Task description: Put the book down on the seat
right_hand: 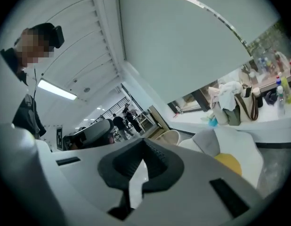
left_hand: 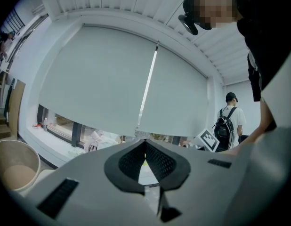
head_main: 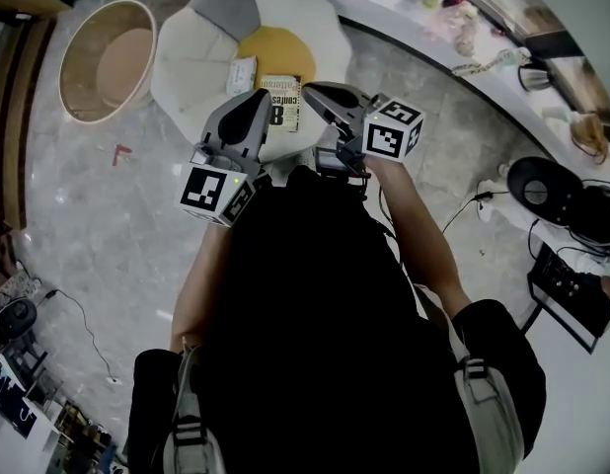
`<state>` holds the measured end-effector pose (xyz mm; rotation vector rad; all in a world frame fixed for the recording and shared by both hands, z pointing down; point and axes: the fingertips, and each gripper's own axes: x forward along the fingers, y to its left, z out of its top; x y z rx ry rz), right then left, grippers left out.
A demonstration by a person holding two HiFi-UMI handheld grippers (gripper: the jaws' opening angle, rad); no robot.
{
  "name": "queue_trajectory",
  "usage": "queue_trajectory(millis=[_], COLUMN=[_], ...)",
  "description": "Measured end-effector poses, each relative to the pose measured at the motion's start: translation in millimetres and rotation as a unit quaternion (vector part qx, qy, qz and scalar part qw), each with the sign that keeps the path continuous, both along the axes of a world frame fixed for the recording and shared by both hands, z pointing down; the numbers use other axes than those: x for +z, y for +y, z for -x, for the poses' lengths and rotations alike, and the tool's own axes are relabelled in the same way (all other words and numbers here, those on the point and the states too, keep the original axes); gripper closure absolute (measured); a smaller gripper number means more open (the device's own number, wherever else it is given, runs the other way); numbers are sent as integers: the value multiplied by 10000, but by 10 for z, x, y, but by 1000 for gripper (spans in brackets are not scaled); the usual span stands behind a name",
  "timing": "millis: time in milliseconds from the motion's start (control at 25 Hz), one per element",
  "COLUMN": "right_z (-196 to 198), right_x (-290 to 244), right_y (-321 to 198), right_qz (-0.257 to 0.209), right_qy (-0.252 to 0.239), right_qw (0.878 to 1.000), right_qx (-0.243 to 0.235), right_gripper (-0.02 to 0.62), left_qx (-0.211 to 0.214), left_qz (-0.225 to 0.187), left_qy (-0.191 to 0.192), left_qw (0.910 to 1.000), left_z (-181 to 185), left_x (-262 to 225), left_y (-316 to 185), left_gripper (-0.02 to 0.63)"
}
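The book (head_main: 280, 103) is lying flat on the white seat (head_main: 187, 62), just below its yellow cushion (head_main: 275, 52) and beside a pale card (head_main: 241, 74); the left gripper (head_main: 258, 99) and right gripper (head_main: 313, 91) are hovering above the seat's near edge, flanking the book, each with jaws pressed together on nothing; the seat is standing on a grey stone floor (head_main: 98, 215), with a round tub (head_main: 106, 59) just beside it on the left; a cluttered white ledge (head_main: 384, 8) is curving behind; open floor is stretching along both sides.

Head view above seat (head_main: 182, 62), 2 gripper views level
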<state>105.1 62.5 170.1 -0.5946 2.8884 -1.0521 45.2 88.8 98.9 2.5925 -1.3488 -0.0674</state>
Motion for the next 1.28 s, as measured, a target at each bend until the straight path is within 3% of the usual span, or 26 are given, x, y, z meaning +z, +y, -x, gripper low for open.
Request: queue_trajectory(millis=[280,1280], right_z=[-95,-214], right_x=[-153,-113], right_y=[70,-149], right_qz=[-365,-394], right_qy=[230,212], right_qw=[9991,9990], right_qx=[25,-20], right_gripper=[580,580], left_qx=[40,-22], left_qz=[-39,80], left_qy=[11,50], left_qw=[10000,10000], left_z=[-54,-104], left_x=[8,139], left_y=[-13,-188], left_gripper=[594,594])
